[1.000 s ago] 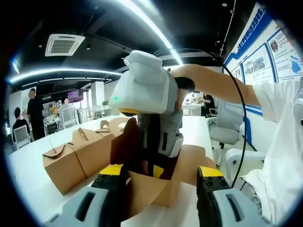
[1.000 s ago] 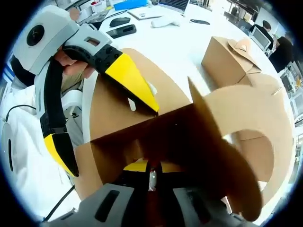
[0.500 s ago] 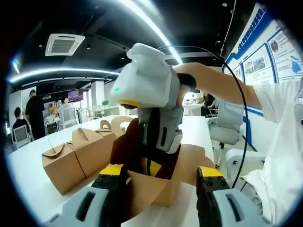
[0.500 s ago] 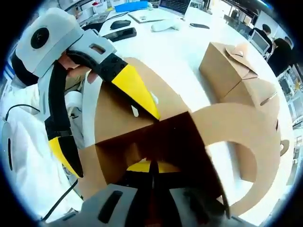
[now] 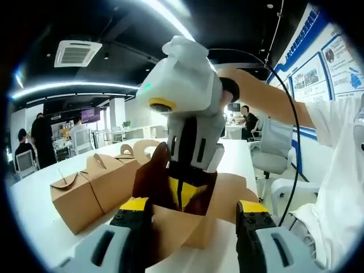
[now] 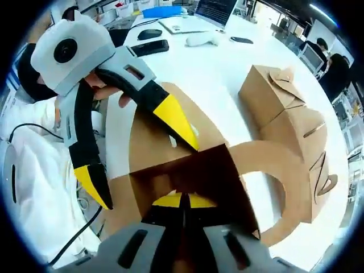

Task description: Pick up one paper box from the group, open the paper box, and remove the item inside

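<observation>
Two grippers work the open box (image 6: 187, 170) on the white table (image 6: 216, 62). The right gripper (image 5: 182, 193) reaches down inside with its tips together, seemingly pinching nothing visible. The left gripper (image 6: 142, 153) spreads wide (one tip on the box's flap). Closed boxes (image 5: 94, 185) stand nearby.

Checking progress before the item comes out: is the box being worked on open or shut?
Open. The box has its top flaps spread, and the right gripper reaches inside it.

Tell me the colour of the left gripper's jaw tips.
Yellow tips on the left gripper, clearest in the right gripper view.
</observation>
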Available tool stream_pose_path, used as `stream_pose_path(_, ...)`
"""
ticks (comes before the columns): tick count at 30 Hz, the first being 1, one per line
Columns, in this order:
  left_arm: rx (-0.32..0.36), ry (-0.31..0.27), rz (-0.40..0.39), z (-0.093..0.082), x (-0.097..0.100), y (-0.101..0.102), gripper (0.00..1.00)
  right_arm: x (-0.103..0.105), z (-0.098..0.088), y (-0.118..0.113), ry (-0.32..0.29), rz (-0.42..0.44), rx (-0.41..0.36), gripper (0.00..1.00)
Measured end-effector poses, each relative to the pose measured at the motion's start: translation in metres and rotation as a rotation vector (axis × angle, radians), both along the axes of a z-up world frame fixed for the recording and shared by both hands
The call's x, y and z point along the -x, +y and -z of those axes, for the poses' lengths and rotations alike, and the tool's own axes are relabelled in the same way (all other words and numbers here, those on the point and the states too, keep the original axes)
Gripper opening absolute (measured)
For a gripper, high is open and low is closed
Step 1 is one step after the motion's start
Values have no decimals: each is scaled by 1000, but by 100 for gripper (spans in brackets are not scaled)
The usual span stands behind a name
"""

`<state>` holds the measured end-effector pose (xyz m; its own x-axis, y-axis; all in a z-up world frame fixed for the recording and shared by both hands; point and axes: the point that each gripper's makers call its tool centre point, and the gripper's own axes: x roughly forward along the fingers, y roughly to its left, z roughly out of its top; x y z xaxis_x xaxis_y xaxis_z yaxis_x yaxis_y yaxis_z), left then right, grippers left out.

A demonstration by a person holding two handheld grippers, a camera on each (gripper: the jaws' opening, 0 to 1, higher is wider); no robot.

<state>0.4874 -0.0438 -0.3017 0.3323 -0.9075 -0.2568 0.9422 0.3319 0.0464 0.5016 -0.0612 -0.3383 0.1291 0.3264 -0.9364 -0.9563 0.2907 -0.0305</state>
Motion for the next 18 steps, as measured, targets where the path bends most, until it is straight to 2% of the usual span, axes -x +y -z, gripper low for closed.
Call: stream_pose_path(18,-10,10,-5,0,-8,2,61,-3,-39,-4,-80,11,-89,3)
